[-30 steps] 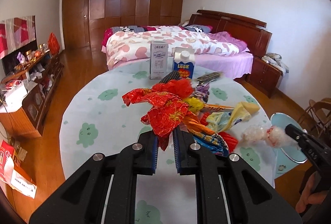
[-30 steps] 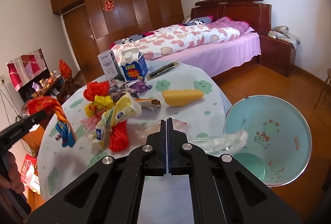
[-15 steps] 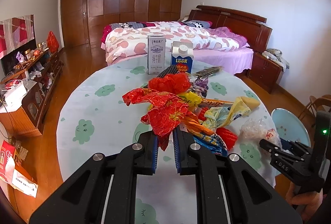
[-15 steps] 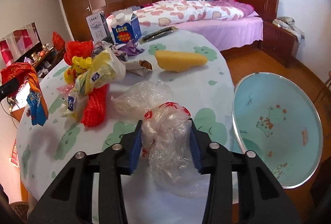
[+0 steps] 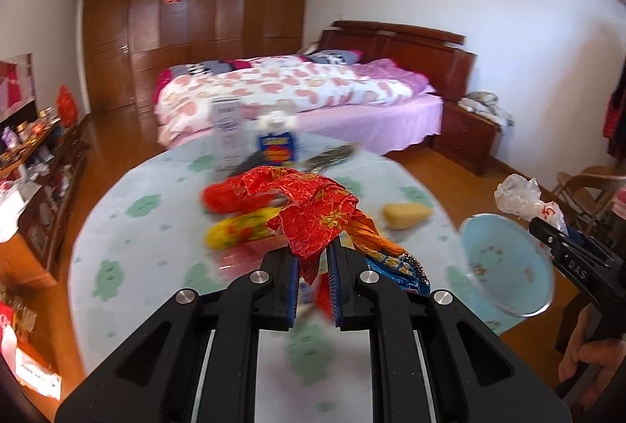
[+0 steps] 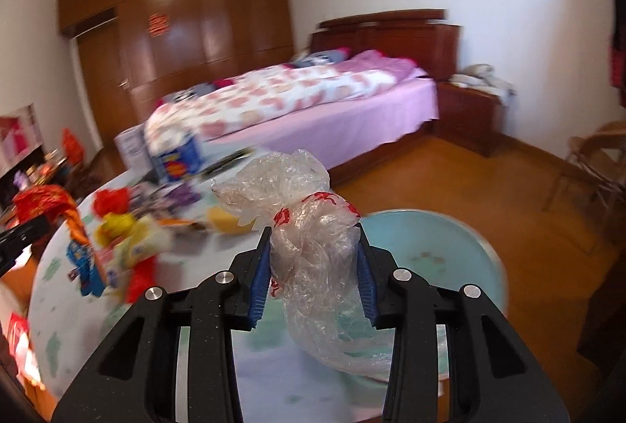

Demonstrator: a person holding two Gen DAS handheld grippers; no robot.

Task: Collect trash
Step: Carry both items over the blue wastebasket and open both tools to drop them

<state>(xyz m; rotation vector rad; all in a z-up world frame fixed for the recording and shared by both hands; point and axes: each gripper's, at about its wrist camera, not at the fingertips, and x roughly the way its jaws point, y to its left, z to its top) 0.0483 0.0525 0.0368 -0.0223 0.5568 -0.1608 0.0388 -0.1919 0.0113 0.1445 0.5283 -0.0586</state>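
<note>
Up close, the right gripper (image 6: 313, 266) clamps a crumpled clear plastic bag (image 6: 309, 227) with red print, held in the air above the light-blue basin (image 6: 461, 247) beside the table. The left gripper (image 5: 313, 266) pinches a red and gold foil wrapper (image 5: 309, 215), lifted over the round table (image 5: 129, 239). Behind it lie a yellow wrapper (image 5: 238, 231), a yellow sponge (image 5: 407, 215) and a blue milk carton (image 5: 276, 145).

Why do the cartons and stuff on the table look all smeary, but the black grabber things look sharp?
Left wrist view: motion blur smears the cartons and table, while the left gripper and its red wrapper stay crisp because the camera rides with them. Right wrist view: same smearing behind the right gripper and its sharp plastic bag; fisheye bends the walls.
</note>
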